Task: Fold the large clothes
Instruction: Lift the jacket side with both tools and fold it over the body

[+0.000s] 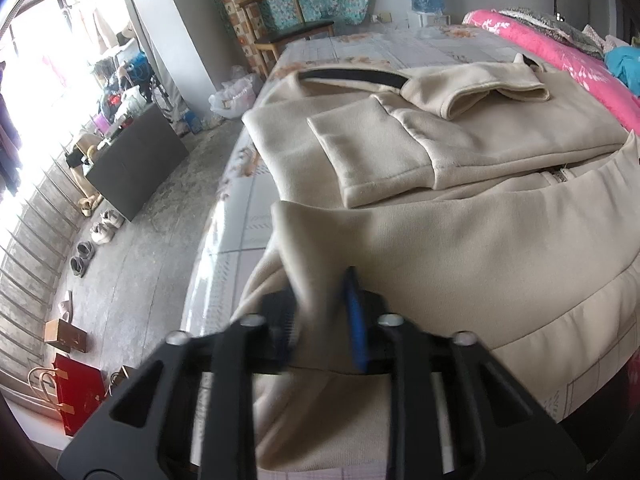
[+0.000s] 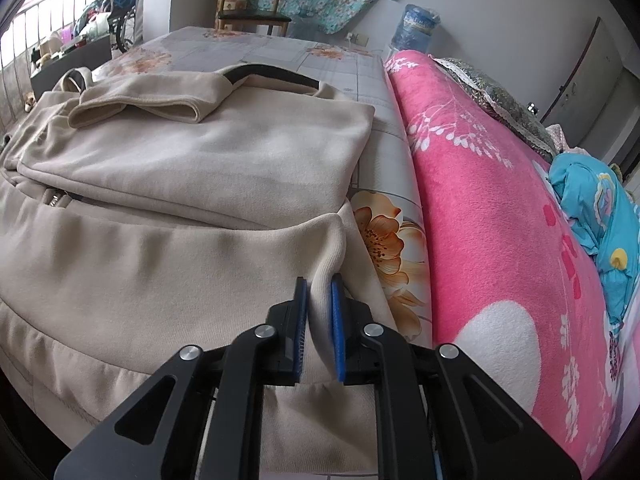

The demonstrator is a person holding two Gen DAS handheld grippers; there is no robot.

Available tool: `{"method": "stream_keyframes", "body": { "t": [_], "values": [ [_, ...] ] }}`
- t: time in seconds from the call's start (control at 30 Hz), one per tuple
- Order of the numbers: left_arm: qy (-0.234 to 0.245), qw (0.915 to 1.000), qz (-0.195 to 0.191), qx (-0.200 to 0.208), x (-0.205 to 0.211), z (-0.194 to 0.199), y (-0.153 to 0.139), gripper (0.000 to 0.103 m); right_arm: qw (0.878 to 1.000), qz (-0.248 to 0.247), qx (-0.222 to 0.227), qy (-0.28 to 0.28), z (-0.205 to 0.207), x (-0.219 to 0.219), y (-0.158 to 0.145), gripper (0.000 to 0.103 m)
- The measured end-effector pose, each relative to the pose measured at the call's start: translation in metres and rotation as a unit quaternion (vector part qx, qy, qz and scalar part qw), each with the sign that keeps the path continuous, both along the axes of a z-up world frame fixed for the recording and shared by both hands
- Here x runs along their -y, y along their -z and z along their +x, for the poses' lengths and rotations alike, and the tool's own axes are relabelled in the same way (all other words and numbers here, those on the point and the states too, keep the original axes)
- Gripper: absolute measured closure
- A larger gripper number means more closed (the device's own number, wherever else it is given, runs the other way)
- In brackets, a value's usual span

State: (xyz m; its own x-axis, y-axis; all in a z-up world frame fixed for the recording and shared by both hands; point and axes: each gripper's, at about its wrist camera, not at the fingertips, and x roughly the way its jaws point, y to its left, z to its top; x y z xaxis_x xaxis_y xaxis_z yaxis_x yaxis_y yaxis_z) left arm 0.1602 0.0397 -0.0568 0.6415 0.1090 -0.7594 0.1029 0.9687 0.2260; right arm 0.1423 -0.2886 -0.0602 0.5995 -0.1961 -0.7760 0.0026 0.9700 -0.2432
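Observation:
A beige zip-up sweatshirt (image 1: pixel 460 152) lies on the bed, both sleeves folded across its body. It also fills the left of the right wrist view (image 2: pixel 192 160). My left gripper (image 1: pixel 326 312) is shut on the sweatshirt's near left bottom corner and holds it lifted and bunched. My right gripper (image 2: pixel 319 312) is shut on the near right bottom corner, a ridge of fabric pinched between the blue pads (image 2: pixel 338 332). The bottom hem hangs raised between both grippers above the lower body of the garment.
The bed sheet (image 1: pixel 400 46) has a floral grid print. A pink blanket (image 2: pixel 500 208) runs along the right side, with a blue bundle (image 2: pixel 600 216) on it. A wooden chair (image 1: pixel 288 24) stands beyond the bed. The floor at left holds shoes (image 1: pixel 102 228) and a dark cabinet (image 1: pixel 136 160).

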Motion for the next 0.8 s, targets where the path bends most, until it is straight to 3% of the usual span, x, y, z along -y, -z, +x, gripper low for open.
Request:
{"method": "stream_keyframes", "body": {
  "t": [0.13, 0.3, 0.5, 0.67, 0.8],
  "values": [
    [0.011, 0.9982, -0.05, 0.03, -0.016, -0.018, -0.02, 0.096, 0.999, 0.005, 0.034, 0.008, -0.017, -0.001, -0.017, 0.096],
    [0.032, 0.9892, -0.121, 0.076, -0.047, -0.051, -0.058, 0.097, 0.995, 0.014, 0.097, 0.024, -0.053, -0.005, -0.052, 0.097],
    [0.065, 0.9779, -0.139, 0.142, -0.064, -0.073, -0.108, 0.097, 0.985, 0.015, 0.171, 0.032, -0.071, -0.008, -0.098, 0.097],
    [0.071, 0.9711, -0.142, 0.179, -0.066, -0.055, -0.137, 0.097, 0.977, -0.001, 0.213, 0.016, -0.047, -0.011, -0.132, 0.097],
    [0.062, 0.9712, -0.15, 0.175, -0.079, 0.003, -0.145, 0.097, 0.975, 0.001, 0.22, 0.004, 0.004, -0.007, -0.144, 0.097]
  ]
}}
